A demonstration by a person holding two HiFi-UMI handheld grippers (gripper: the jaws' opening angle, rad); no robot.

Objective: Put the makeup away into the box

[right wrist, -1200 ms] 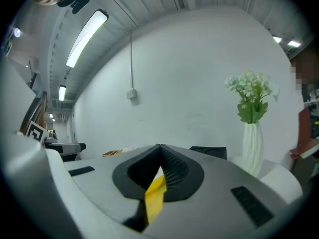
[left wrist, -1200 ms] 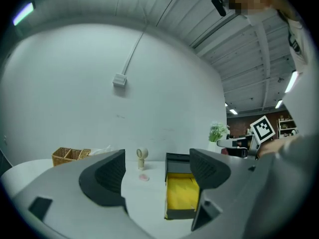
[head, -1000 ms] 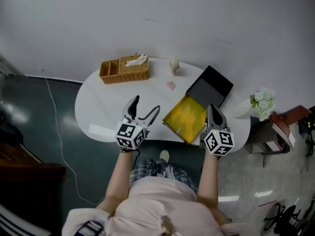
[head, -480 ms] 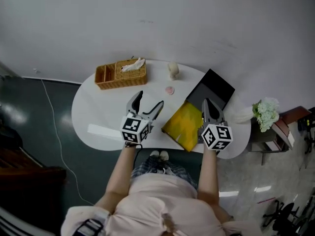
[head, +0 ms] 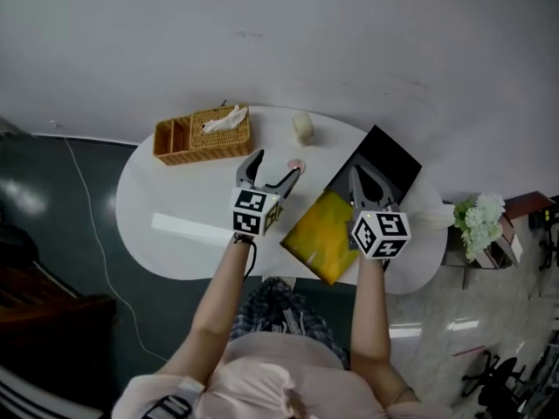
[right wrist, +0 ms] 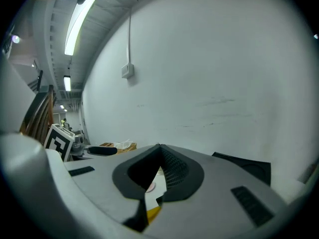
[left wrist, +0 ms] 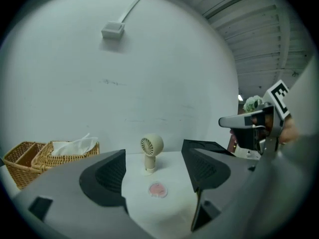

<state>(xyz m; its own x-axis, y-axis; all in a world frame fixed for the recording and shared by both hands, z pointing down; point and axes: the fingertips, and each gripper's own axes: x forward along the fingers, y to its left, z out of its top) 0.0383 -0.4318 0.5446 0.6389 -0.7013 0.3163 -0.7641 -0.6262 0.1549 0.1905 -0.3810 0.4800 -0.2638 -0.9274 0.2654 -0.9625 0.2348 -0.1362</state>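
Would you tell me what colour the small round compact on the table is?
Pink; the compact shows best in the left gripper view.

- A plain white wall [head: 349, 33] is seen across the upper part of the head view, with faint scuffs on it.
- A small box [left wrist: 112, 30] is fixed high on that wall, at the upper left of the left gripper view, and a conduit is run upward from it.
- A white rounded table [head: 166, 234] is set against the wall at the middle of the head view.
- Dark green glossy floor [head: 52, 260] is shown at the left, and paler floor [head: 445, 321] at the lower right.
- Dark furniture [head: 44, 312] is cut off by the lower left edge.
- 2 lit tube lamps [right wrist: 79, 19] are seen at the upper left of the right gripper view.
- A ribbed ceiling [left wrist: 259, 29] is shown at the upper right of the left gripper view.
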